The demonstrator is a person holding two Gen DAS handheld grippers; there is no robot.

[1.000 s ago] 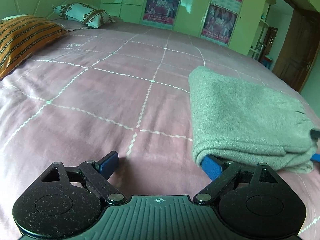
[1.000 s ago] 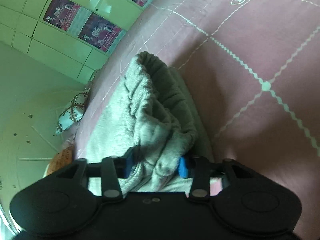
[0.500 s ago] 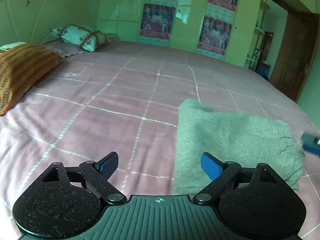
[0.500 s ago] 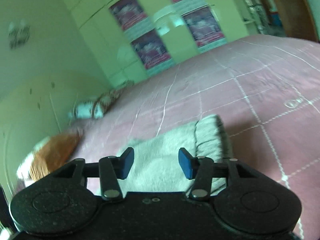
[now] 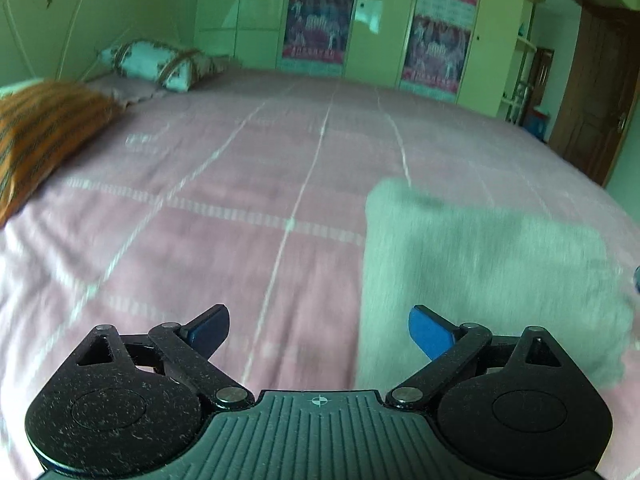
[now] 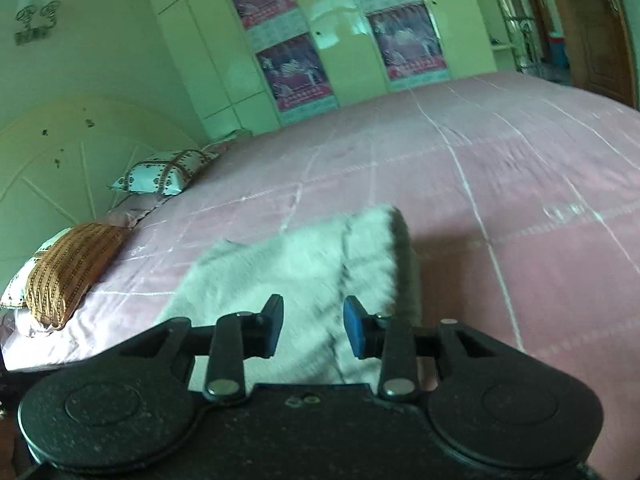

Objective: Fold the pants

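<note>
The grey pants (image 5: 488,272) lie folded in a thick rectangle on the pink bed sheet (image 5: 224,208). My left gripper (image 5: 319,332) hovers above the sheet at the bundle's left front corner; its jaws are opening wide and hold nothing. In the right wrist view the same pants (image 6: 304,272) lie below and ahead of my right gripper (image 6: 313,326). Its jaws are closing, a clear gap remains between the blue pads, and nothing is pinched between them. A blue bit of the right gripper (image 5: 637,278) shows at the left wrist view's right edge.
An orange striped pillow (image 5: 36,136) and a white patterned pillow (image 5: 160,64) lie at the head of the bed on the left. Green wardrobes with posters (image 5: 320,28) line the far wall. A brown door (image 5: 596,92) stands at the right.
Both grippers let go of the pants and rose back from them. The left pad came out from under the fold. The right gripper rolled upright and its jaws narrowed.
</note>
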